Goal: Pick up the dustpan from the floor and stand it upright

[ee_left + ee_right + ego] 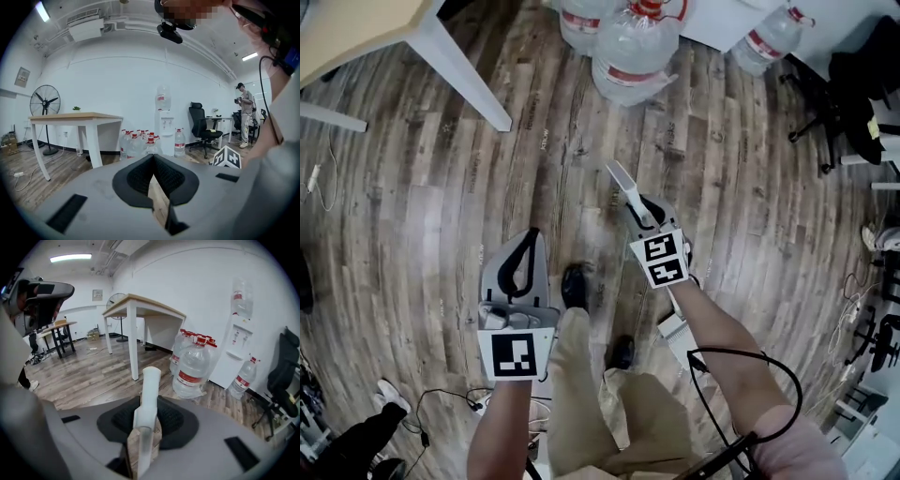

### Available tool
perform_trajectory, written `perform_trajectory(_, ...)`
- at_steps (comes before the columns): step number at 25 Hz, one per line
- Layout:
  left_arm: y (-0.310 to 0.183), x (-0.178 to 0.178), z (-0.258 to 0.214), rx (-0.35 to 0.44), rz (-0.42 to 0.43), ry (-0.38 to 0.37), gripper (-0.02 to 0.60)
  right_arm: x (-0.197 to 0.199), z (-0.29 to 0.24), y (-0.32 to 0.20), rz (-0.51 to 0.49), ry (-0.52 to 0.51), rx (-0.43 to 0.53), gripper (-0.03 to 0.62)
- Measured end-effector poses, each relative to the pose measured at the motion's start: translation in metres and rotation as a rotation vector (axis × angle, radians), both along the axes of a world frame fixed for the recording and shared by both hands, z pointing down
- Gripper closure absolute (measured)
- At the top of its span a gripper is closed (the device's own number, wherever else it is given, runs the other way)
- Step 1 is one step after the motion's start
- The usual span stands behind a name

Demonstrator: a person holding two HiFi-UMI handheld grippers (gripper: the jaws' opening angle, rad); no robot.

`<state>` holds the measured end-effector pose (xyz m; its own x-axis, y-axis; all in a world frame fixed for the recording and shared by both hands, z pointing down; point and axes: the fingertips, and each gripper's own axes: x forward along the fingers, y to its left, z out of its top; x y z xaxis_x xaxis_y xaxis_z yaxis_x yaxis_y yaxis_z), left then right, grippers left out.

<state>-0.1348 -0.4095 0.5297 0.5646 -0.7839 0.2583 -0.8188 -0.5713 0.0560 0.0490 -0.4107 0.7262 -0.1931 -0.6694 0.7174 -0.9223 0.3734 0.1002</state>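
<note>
Left gripper (528, 242): near left, pointing forward, jaws closed tip to tip, nothing between them.
Right gripper (647, 216): right, farther forward than the left, tilted toward far left, jaws clamped on the dustpan handle (149, 390).
Left forearm (499, 427), right forearm (727, 347): bare, extended forward.

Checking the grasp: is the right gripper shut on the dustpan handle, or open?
Shut on it: the jaws of the right gripper clamp the white dustpan handle, which pokes out beyond them.
</note>
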Motion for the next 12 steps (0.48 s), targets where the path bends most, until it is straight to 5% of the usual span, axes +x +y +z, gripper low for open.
perform_trajectory(12, 0.091, 0.074, -0.092, 0.067, 0.087, 0.005, 0.569, 0.073, -0.123, 0.092, 0.092, -0.043, 0.143, 0.480)
